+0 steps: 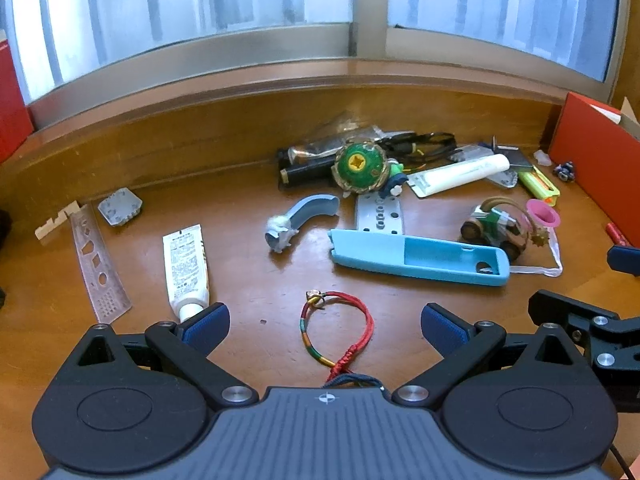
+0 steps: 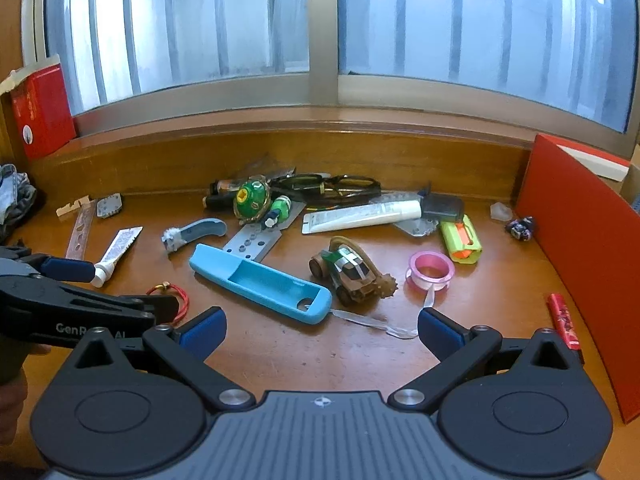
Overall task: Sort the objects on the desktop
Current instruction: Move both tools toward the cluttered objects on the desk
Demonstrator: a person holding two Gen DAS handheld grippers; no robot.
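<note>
My left gripper (image 1: 325,330) is open and empty, low over the wooden desk (image 1: 248,280), with a red woven bracelet (image 1: 340,332) lying between its fingers. A small white tube (image 1: 186,268) lies by its left fingertip. My right gripper (image 2: 320,330) is open and empty over bare desk, just short of a light blue silicone remote case (image 2: 260,282). A toy car (image 2: 346,272), a pink tape roll (image 2: 430,270), a green spinning top (image 2: 252,198) and a long white tube (image 2: 360,214) lie beyond. The left gripper's side shows in the right wrist view (image 2: 80,308).
A red box (image 2: 576,264) stands along the right side, with a red battery (image 2: 564,320) near it. A ruler (image 1: 98,264), a grey curved handle (image 1: 298,218), a metal plate (image 1: 380,214) and a yellow-green dart block (image 2: 460,238) lie about. A raised window ledge (image 1: 280,80) bounds the back.
</note>
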